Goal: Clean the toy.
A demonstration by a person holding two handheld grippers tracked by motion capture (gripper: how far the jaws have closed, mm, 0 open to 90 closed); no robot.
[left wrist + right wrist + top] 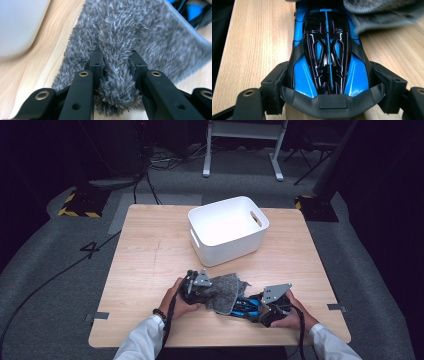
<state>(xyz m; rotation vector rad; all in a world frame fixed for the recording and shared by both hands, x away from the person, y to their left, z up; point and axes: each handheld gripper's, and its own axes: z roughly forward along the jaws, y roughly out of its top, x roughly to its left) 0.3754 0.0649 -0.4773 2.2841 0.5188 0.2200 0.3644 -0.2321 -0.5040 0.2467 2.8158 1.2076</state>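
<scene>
The left gripper (196, 287) has its jaws pinched on a fold of the grey cloth (226, 291); in the left gripper view the cloth (130, 37) bunches up between the two pads and spreads out ahead of them over the table (53, 57); the blurred wall of a white bin (17, 25) stands off to the left of the jaws, and a bit of blue and black shows past the cloth at the upper right; the left hand (176, 301) wraps the gripper from behind. The cloth lies between the two grippers and drapes over the far end of the toy car (246, 307). The right gripper (269, 306) clamps the car by its sides; in the right gripper view the car (328, 50) sits lengthwise between the jaws, its black tail nearest the camera, its nose pointing away under the cloth (382, 12); the pads press on both flanks; the car rests on the table (257, 42). In the high view the bin (227, 230) stands beyond both grippers, well clear of the car, near the far edge of the table (145, 250); the right hand (295, 317) holds its gripper near the front edge.
</scene>
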